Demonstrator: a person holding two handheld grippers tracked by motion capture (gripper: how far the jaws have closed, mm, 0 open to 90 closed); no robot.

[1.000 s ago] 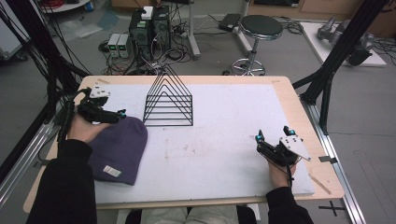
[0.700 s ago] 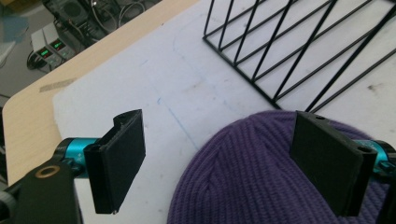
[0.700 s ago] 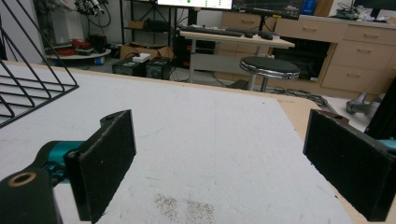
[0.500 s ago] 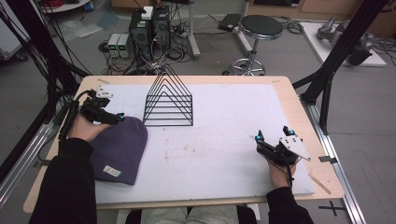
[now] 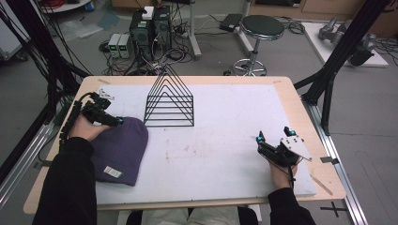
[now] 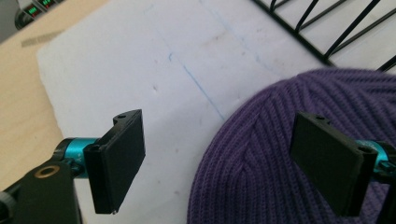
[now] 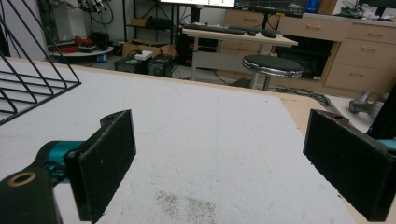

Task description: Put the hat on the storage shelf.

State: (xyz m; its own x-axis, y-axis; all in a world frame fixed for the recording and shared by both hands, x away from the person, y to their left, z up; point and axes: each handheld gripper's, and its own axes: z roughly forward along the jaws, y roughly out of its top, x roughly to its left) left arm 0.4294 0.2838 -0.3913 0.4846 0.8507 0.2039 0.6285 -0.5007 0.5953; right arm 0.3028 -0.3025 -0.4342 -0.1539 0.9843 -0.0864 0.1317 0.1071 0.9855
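Observation:
A purple knitted beanie [image 5: 119, 150] lies flat on the white mat [image 5: 225, 122] at the left, its label toward the front edge. My left gripper [image 5: 111, 113] hovers at the beanie's far rounded end, open. In the left gripper view one jaw stands over the bare mat and the other over the beanie [image 6: 280, 154], with nothing held between them. My right gripper [image 5: 273, 136] is open low over the mat at the front right, and the right gripper view [image 7: 219, 163] has bare mat between its jaws.
A black wire rack [image 5: 169, 101] of triangular dividers stands at the back centre of the mat, just right of the beanie; it is also seen as the rack [image 6: 327, 28] and the rack [image 7: 32, 88]. The wooden table edge [image 5: 309, 117] borders the mat. A stool [image 5: 259, 28] and computers stand beyond.
My left gripper has shifted very slightly toward the beanie's rounded end. The right gripper and the beanie have stayed where they were.

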